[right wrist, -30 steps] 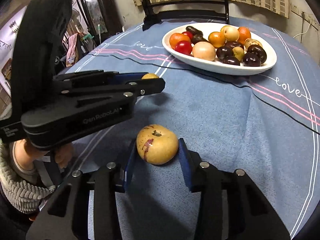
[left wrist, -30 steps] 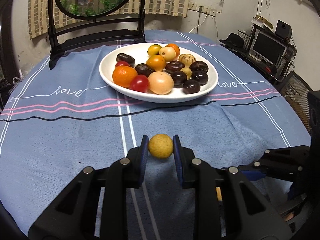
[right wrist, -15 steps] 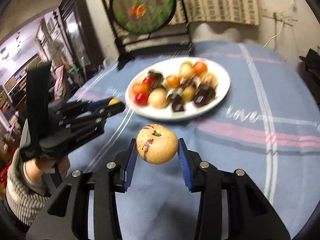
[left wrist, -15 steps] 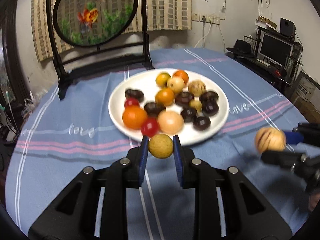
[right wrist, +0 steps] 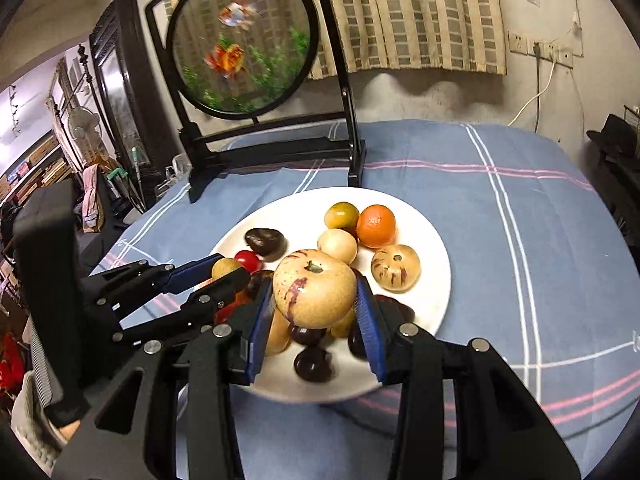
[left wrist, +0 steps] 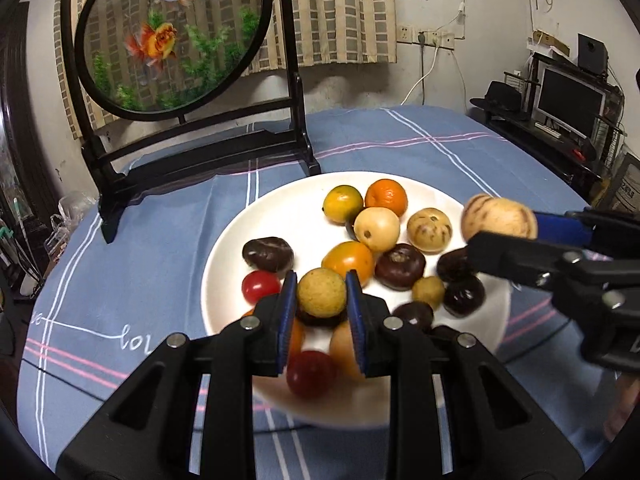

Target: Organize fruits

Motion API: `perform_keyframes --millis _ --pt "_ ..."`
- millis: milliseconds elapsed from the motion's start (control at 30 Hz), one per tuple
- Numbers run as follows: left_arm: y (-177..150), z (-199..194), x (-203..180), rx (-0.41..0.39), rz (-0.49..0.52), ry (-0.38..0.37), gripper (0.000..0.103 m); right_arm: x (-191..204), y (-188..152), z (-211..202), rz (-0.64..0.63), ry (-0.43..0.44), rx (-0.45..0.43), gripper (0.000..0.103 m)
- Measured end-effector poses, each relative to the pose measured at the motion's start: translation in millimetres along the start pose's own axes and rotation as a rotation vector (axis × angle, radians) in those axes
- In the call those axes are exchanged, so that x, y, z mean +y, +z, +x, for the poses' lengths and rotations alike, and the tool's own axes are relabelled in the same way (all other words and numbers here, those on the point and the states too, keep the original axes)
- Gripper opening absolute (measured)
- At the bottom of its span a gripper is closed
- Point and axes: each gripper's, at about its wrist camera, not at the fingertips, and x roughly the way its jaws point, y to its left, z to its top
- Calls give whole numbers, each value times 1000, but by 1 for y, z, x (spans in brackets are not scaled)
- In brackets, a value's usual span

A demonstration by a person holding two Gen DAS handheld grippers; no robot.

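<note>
Your left gripper point(left wrist: 321, 293) clamps one small yellow fruit point(left wrist: 321, 292) | your right gripper point(right wrist: 315, 294) clamps one purple-streaked fruit point(right wrist: 314, 294) | one white plate point(left wrist: 224, 248) below both

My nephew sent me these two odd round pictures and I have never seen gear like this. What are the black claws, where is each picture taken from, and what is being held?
The black claws are hand-held grippers, one in each of a person's hands, each with a wide-angle camera looking along its two fingers. One picture is from the left gripper, the other from the right gripper. The left one is shut on a small yellow fruit. The right one is shut on a larger pale fruit with purple streaks. Both hang over a white plate piled with orange, red, dark and pale fruits, on a blue tablecloth. Behind stands a round goldfish screen.
</note>
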Motion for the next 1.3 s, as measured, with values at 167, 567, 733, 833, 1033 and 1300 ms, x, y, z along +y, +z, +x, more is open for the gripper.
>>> perform_keyframes --millis 167,567,733,833,1033,1300 --pt "3 20 1 17 -3 5 25 -8 5 25 4 -20 24 41" --pt "3 39 0 26 4 16 25 -12 6 45 -27 -54 38 41" --pt "2 44 -2 36 5 16 25 -13 5 53 -29 -56 56 41" --pt "2 44 -2 31 10 27 26 -14 3 58 -25 -58 71 41" --pt "3 45 3 32 -15 54 45 -13 3 58 -26 -66 66 41" --pt "1 46 11 36 -56 51 67 -13 2 59 -31 -68 65 42"
